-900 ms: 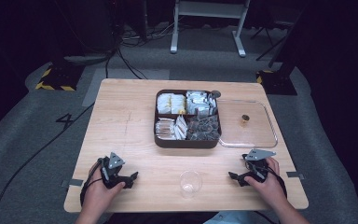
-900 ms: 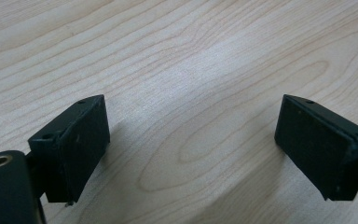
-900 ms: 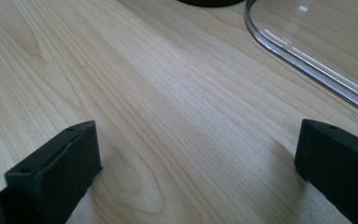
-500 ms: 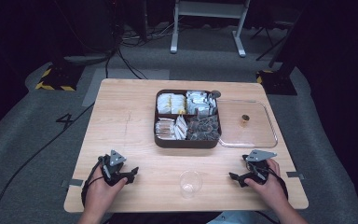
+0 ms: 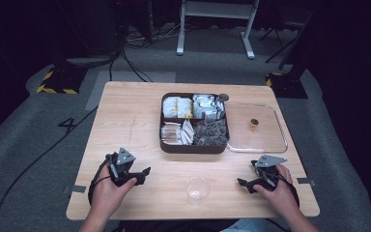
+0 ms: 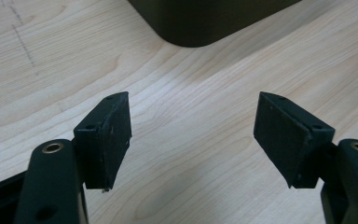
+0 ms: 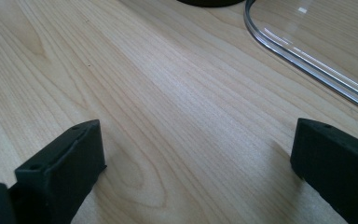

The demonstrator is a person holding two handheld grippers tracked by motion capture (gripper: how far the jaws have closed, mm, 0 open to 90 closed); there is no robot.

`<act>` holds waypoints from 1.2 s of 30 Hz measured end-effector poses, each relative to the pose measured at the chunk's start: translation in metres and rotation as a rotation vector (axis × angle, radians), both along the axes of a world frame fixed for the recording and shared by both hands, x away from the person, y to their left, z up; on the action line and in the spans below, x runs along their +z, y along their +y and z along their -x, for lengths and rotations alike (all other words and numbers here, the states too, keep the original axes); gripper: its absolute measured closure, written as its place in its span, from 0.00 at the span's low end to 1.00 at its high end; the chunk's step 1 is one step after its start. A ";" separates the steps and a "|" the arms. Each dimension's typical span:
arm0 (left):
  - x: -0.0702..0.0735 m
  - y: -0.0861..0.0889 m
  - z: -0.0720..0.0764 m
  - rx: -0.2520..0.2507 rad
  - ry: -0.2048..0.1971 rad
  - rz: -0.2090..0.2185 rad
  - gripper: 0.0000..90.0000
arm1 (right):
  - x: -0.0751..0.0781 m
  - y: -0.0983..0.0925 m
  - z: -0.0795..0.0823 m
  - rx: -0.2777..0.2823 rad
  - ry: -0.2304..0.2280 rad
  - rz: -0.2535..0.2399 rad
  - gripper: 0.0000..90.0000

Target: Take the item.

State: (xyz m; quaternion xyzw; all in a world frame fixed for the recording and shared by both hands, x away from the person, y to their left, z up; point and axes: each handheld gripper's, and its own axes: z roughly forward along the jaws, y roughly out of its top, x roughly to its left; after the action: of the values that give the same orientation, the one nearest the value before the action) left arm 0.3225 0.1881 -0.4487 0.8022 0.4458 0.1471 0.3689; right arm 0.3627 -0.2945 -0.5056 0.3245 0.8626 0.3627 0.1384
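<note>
We are resting both grippers, left (image 5: 142,172) and right (image 5: 243,182), on the table (image 5: 125,116), jaws spread and empty. The cup (image 5: 197,190) is standing between them, seemingly slightly nearer the right; the box (image 5: 194,146) is lying ahead.

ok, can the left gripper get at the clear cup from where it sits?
Probably yes. The left gripper rests open on the table, its jaws aimed toward the clear cup, which stands alone near the front edge. Bare wood lies between them; the dark box sits farther back.
</note>
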 end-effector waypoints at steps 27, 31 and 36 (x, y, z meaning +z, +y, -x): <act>0.059 -0.038 -0.055 -0.084 -0.088 0.039 0.32 | 0.000 0.000 0.000 0.002 0.000 -0.002 0.03; 0.062 -0.047 -0.068 -0.074 -0.100 0.034 0.33 | 0.000 0.000 0.000 0.002 0.000 -0.002 0.03; 0.063 -0.059 -0.087 -0.056 -0.106 0.048 0.35 | 0.000 0.000 0.000 0.002 0.000 -0.002 0.03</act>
State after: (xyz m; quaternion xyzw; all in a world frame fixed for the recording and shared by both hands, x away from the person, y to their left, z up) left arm 0.4094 0.1294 -0.3856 0.7964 0.4064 0.1683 0.4151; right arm 0.3627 -0.2947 -0.5057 0.3236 0.8626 0.3636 0.1379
